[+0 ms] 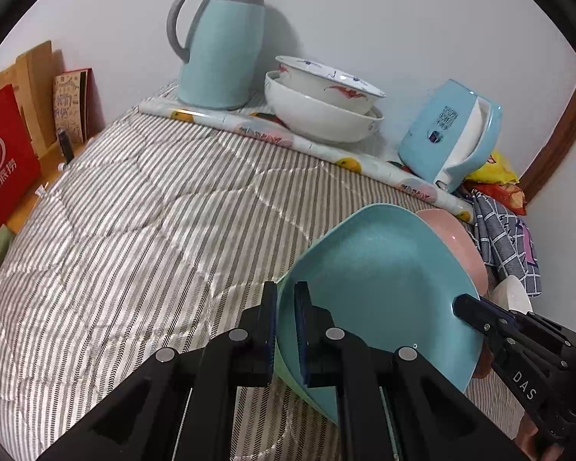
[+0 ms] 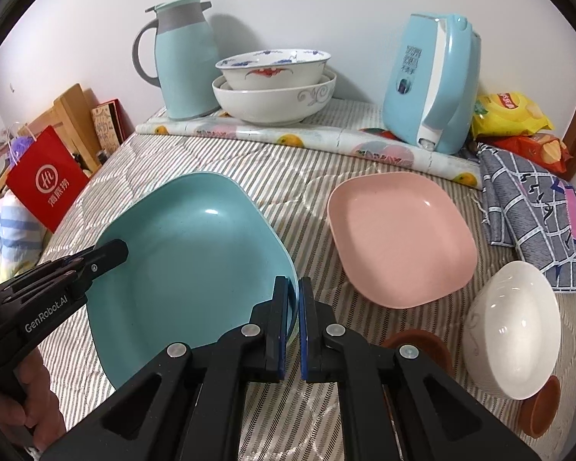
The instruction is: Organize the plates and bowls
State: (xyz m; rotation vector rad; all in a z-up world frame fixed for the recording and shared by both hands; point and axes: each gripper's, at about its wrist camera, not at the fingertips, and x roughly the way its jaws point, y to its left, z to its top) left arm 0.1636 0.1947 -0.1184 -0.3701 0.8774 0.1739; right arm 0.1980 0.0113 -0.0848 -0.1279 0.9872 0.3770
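Observation:
A blue square plate [image 2: 188, 253] is held tilted above the striped cloth, with a green plate [image 1: 288, 376] stacked under it. My left gripper [image 1: 286, 326] is shut on their left rim. My right gripper [image 2: 293, 322] is shut on the blue plate's right rim; it also shows in the left wrist view [image 1: 476, 315]. A pink square plate [image 2: 399, 238] lies on the cloth to the right. A white bowl [image 2: 514, 330] rests tilted on brown saucers [image 2: 422, 345]. Two patterned white bowls [image 2: 272, 84] are stacked at the back.
A blue thermos jug [image 2: 184, 57] and a blue kettle [image 2: 430, 80] stand at the back wall on a rolled fruit-print sheet [image 2: 288, 138]. Snack bags [image 2: 510, 115] and a checked cloth [image 2: 537, 215] lie right. A red bag [image 2: 46, 180] hangs left.

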